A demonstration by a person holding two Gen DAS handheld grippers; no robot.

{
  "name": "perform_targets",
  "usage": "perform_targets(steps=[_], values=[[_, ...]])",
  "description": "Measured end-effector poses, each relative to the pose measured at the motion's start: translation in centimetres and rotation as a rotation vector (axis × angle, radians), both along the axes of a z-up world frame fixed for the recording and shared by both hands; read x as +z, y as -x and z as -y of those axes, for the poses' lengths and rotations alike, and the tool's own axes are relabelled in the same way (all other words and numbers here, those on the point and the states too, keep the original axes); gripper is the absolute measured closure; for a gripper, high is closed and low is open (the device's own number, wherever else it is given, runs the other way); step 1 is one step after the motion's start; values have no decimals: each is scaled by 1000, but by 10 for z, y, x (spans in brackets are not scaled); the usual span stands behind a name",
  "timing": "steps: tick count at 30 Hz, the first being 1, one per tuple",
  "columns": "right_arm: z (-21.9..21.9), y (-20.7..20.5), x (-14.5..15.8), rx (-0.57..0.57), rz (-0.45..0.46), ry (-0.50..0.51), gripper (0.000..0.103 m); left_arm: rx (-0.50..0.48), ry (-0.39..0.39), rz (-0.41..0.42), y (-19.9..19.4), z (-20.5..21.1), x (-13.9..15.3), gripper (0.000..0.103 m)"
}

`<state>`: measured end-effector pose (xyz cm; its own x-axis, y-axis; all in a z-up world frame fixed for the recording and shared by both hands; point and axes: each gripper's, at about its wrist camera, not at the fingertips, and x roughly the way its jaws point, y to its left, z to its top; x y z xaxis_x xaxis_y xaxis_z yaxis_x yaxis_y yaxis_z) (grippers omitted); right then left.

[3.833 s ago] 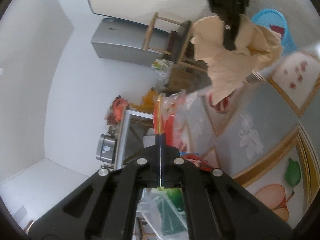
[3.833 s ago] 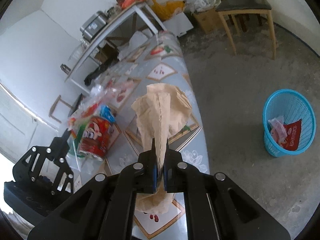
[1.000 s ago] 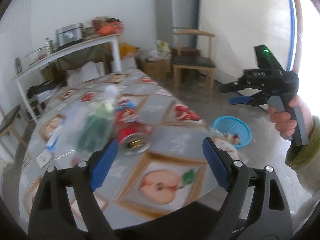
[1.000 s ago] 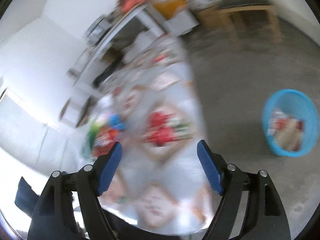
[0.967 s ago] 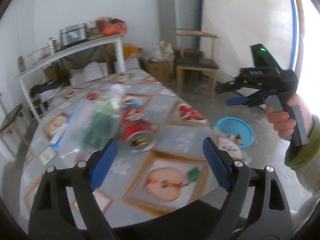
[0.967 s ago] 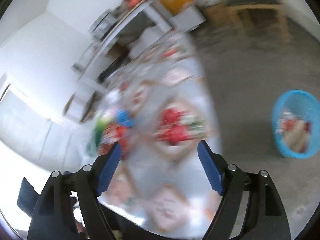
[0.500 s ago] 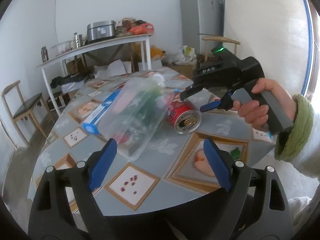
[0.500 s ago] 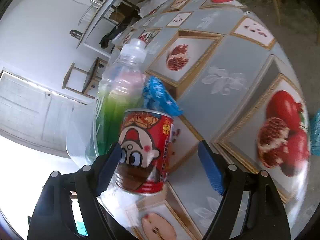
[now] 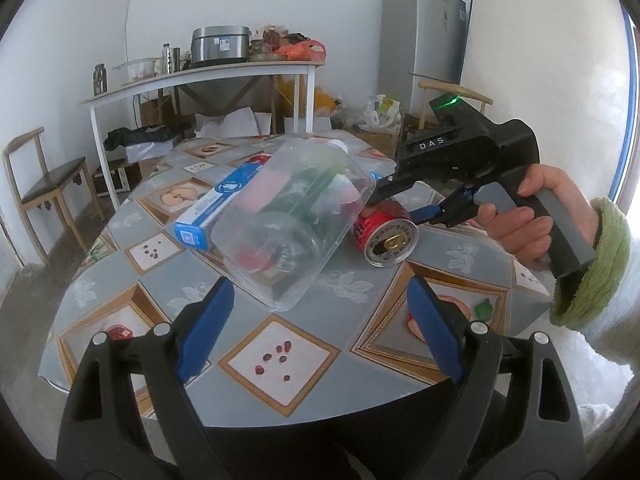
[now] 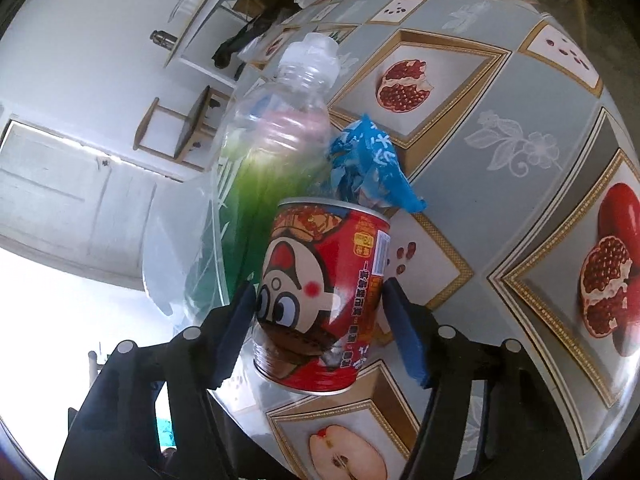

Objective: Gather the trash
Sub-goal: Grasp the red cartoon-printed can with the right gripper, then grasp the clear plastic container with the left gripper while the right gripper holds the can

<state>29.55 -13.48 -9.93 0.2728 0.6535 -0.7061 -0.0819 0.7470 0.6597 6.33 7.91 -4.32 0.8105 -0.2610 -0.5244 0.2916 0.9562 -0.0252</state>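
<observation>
Can (image 10: pixel 320 300) on its side on the table (image 10: pixel 500 184), right gripper (image 10: pixel 320 328) straddling it.

Can: red, printed, thin metal by the look; opened top faces the left camera (image 9: pixel 390 236), so probably empty and light. Rigid enough across the wall but would dent if squeezed hard; glossy and round, so liable to roll or slip. Best hold: mid-body, pads on opposite sides, as now lined up. Right tongs part-open, fingers close on either side of the can, contact not certain. Just beside the can: clear bottle (image 10: pixel 272 152), lying down; blue wrapper (image 10: pixel 372 168) at the can's far end; clear tub (image 9: pixel 292 220) over the bottle. Left gripper (image 9: pixel 320 320) wide, empty, well back from the can.
</observation>
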Motion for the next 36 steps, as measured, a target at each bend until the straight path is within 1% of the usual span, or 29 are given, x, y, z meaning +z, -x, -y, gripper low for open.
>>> perform_targets(steps=[5,9,11,13,15,17,19,21,24,27,29,32,36], values=[[1,16,5,18,16,34,40,2,18,0,-7,-5,3,19],[11,31,8,33,21,68,40,-12,59,-23,-22,-15,7,18],[18,42,10,49,28,92,40,-22,90,-41,-36,-23,12,15],[23,49,11,62,33,108,40,-46,100,-46,-52,-30,20,13],[25,55,12,75,39,122,40,-66,71,-54,-67,-31,26,12],[25,59,14,86,47,135,40,-130,34,-75,-93,-31,33,11],[25,61,15,93,55,144,40,-158,28,-109,-114,-32,37,11],[22,61,16,97,63,149,40,-211,21,-160,-135,-30,38,11],[22,60,16,101,74,149,40,-301,-23,-238,-164,-20,33,11],[24,59,15,103,72,137,40,-389,-73,-278,-178,-8,29,11],[25,59,14,103,67,126,40,-417,-109,-293,-182,-1,25,11],[26,57,13,105,64,119,40,-433,-158,-317,-190,9,20,11],[26,57,13,104,64,117,40,-434,-172,-348,-194,15,14,11]])
